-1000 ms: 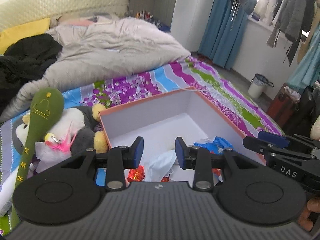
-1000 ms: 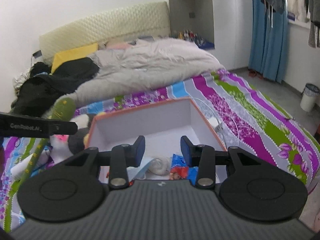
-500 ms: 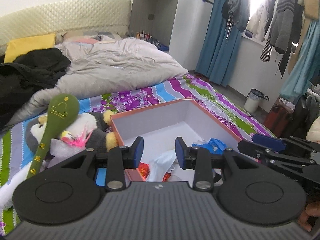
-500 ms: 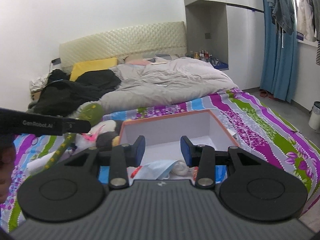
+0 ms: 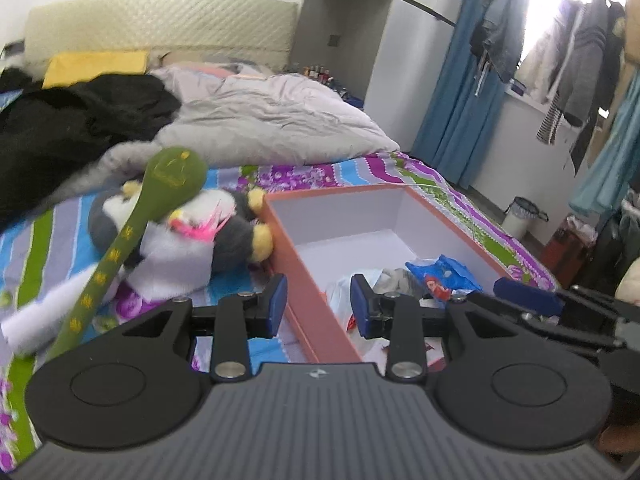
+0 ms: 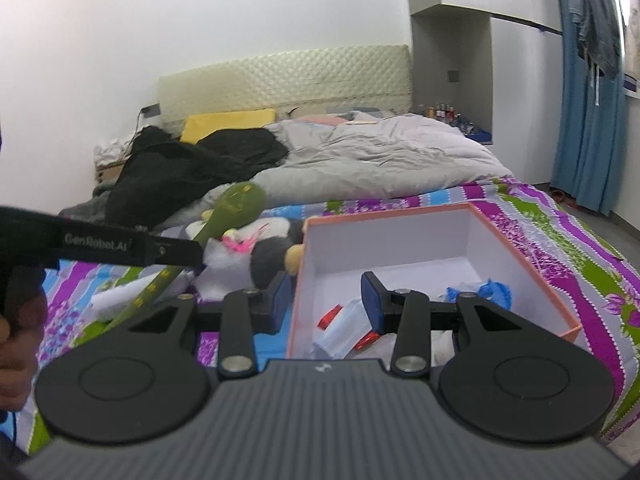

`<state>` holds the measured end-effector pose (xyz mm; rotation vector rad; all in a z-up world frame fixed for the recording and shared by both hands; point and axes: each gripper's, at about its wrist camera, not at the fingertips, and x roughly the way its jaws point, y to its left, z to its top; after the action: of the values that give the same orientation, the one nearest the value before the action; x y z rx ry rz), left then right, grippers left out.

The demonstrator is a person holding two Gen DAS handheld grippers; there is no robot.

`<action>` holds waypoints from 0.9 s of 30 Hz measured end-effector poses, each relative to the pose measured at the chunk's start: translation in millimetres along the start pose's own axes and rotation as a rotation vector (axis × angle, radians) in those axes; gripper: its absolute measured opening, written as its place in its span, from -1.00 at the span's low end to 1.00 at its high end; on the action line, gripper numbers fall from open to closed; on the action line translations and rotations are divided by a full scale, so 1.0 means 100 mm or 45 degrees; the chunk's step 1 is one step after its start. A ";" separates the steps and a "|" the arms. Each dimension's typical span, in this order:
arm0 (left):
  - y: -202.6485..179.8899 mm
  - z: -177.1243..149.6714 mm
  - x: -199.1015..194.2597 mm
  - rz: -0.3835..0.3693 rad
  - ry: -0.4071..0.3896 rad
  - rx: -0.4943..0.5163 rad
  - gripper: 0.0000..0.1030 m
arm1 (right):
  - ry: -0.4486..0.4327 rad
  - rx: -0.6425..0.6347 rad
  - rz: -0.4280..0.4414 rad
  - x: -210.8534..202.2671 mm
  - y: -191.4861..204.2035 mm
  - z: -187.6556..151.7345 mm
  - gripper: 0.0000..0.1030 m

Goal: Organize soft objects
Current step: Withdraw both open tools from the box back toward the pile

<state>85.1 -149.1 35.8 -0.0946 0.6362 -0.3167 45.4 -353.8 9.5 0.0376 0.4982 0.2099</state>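
Nearest us, our left gripper [image 5: 319, 306] and right gripper [image 6: 326, 302] both hang part-open with nothing between the pads. Just beyond them the orange box [image 5: 304, 280] on the striped bedspread [image 6: 560, 240] already holds a few packets and a blue wrapper [image 5: 442, 274], so we judge sorting partly done. Left of the box, touching its wall, the plush penguin [image 5: 208, 236] still lies outside, grey, white and floppy, under a green spoon-shaped toy [image 5: 160, 188].

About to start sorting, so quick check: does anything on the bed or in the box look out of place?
Yes. The orange box already holds wrappers and a blue snack packet, not soft toys. The plush penguin lies outside by the box's left wall, with a long green plush spoon leaning across it. Both grippers are empty.
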 end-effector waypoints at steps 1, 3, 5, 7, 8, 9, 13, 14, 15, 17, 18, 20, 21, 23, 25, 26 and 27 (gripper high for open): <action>0.04 -0.03 -0.02 0.002 0.001 -0.014 -0.22 | 0.004 -0.006 0.002 0.00 0.03 -0.02 -0.18; 0.12 -0.09 -0.07 0.018 -0.002 -0.032 -0.22 | 0.005 -0.023 0.015 -0.02 0.10 -0.07 -0.18; 0.19 -0.18 -0.13 0.030 -0.003 -0.049 -0.22 | 0.010 -0.032 0.030 -0.03 0.18 -0.11 -0.18; 0.27 -0.25 -0.18 0.050 -0.010 -0.069 -0.22 | 0.015 -0.043 0.043 -0.02 0.24 -0.13 -0.18; 0.32 -0.27 -0.18 0.059 -0.011 -0.079 -0.22 | 0.019 -0.046 0.046 -0.01 0.27 -0.14 -0.18; 0.36 -0.32 -0.21 0.062 -0.012 -0.086 -0.22 | 0.025 -0.052 0.058 0.00 0.31 -0.15 -0.18; 0.44 -0.44 -0.29 0.102 -0.025 -0.080 -0.22 | 0.048 -0.078 0.098 0.03 0.48 -0.19 -0.18; 0.47 -0.47 -0.31 0.106 -0.029 -0.091 -0.22 | 0.051 -0.081 0.107 0.03 0.53 -0.20 -0.18; 0.50 -0.51 -0.34 0.103 -0.034 -0.106 -0.22 | 0.052 -0.081 0.115 0.03 0.57 -0.21 -0.18; 0.58 -0.58 -0.38 0.104 -0.035 -0.139 -0.22 | 0.055 -0.079 0.137 0.04 0.66 -0.24 -0.18; 0.62 -0.62 -0.40 0.115 -0.034 -0.150 -0.22 | 0.062 -0.075 0.146 0.04 0.69 -0.25 -0.18; 0.70 -0.71 -0.43 0.143 -0.026 -0.169 -0.22 | 0.080 -0.077 0.172 0.07 0.77 -0.29 -0.18; 0.74 -0.76 -0.43 0.157 -0.018 -0.179 -0.22 | 0.092 -0.082 0.181 0.09 0.80 -0.30 -0.18; 0.82 -0.85 -0.47 0.185 -0.007 -0.206 -0.22 | 0.119 -0.086 0.209 0.13 0.86 -0.34 -0.18; 0.89 -0.95 -0.50 0.210 0.001 -0.226 -0.22 | 0.140 -0.086 0.227 0.17 0.91 -0.36 -0.18; 0.91 -0.99 -0.51 0.223 0.004 -0.233 -0.22 | 0.150 -0.086 0.234 0.20 0.93 -0.37 -0.18; 0.94 -1.04 -0.52 0.236 0.010 -0.242 -0.22 | 0.159 -0.082 0.241 0.22 0.94 -0.39 -0.18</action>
<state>8.5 -42.2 -35.6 -0.2150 0.6768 -0.0775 28.1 -257.7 -26.6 0.0089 0.6126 0.4157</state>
